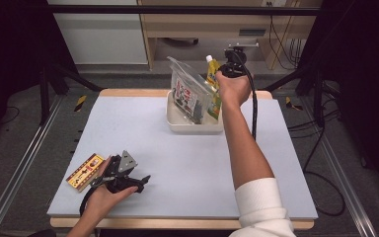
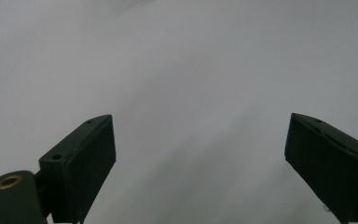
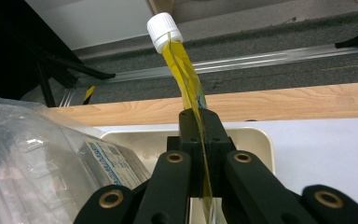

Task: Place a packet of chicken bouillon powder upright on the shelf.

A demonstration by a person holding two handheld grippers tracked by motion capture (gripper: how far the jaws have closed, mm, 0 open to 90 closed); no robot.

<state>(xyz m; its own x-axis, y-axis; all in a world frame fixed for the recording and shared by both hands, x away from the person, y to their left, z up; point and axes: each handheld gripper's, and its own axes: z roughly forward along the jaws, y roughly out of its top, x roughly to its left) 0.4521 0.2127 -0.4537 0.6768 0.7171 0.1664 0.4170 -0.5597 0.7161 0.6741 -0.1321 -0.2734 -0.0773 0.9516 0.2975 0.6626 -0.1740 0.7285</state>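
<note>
While the yellow spouted pouch (image 3: 185, 79) stood pinched edge-on between the black jaws of the right claw (image 3: 200, 135), its white cap tilted up and away toward the far edge of the tabletop (image 1: 187, 163), its lower end hung just over the cream tray (image 1: 173, 118) at the middle of that far edge. A clear resealable bag (image 1: 190, 91) with a printed label leaned in the tray just beside it, on its left. To me this looked like the placing step, the pouch all but in. The next move seemed to call for lowering it into the tray's free right side, clear of the bag, then easing the jaws apart. The left claw (image 1: 140, 181) rested near the front left corner, jaws spread wide and empty, beside a small yellow-and-red packet (image 1: 85, 171).
</note>
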